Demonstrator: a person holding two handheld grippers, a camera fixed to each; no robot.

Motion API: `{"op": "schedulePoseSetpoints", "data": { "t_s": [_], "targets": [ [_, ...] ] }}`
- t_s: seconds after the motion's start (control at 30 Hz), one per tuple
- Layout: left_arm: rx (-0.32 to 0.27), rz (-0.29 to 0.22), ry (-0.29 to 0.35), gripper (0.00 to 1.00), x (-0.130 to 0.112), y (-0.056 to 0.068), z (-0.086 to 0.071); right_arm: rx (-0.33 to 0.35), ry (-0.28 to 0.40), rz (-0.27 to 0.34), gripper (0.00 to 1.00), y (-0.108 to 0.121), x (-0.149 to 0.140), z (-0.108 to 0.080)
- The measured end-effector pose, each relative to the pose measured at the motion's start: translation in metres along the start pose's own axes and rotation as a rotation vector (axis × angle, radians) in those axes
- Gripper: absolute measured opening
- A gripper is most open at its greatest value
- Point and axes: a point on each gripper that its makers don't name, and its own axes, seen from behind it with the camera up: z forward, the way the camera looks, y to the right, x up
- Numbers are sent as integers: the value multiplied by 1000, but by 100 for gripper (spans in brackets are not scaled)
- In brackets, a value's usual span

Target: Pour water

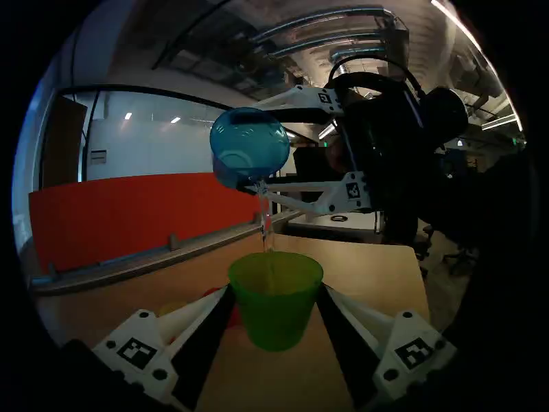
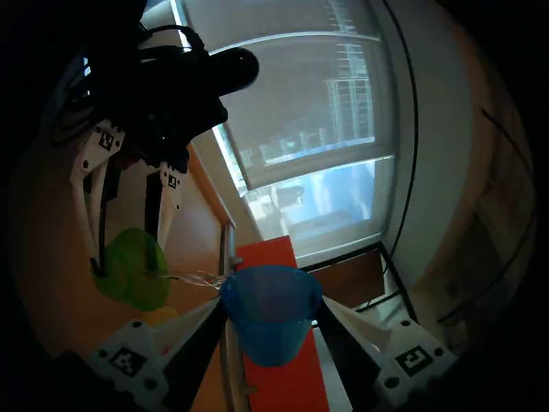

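Left gripper [image 1: 274, 312] clenched on green cup [image 1: 276, 275], a finger on each side. Cup is upright over table [image 1: 370, 275]; resting or lifted, can't tell. It's held as the catcher, mouth straight under the pour. Blue cup [image 1: 254, 137] sits above it, tipped well over, gripped on both sides by right gripper [image 1: 246, 151] reaching in from the right. That tilt sends water out. Thin water stream [image 1: 265, 226] falls from blue rim into green mouth. In right gripper view: green cup left, stream crossing, blue cup centre between own fingers. Green is taking water, level unclear. Amount left in blue: can't tell. Judged mid-pour.
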Motion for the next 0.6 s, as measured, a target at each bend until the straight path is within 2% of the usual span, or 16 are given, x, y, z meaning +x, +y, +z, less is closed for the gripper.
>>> {"op": "schedulePoseSetpoints", "data": {
  "t_s": [0.6],
  "targets": [
    [-4, -1, 7, 83, 2, 1, 1, -13, 12, -65, 89, 7, 7, -2]
  ]
}}
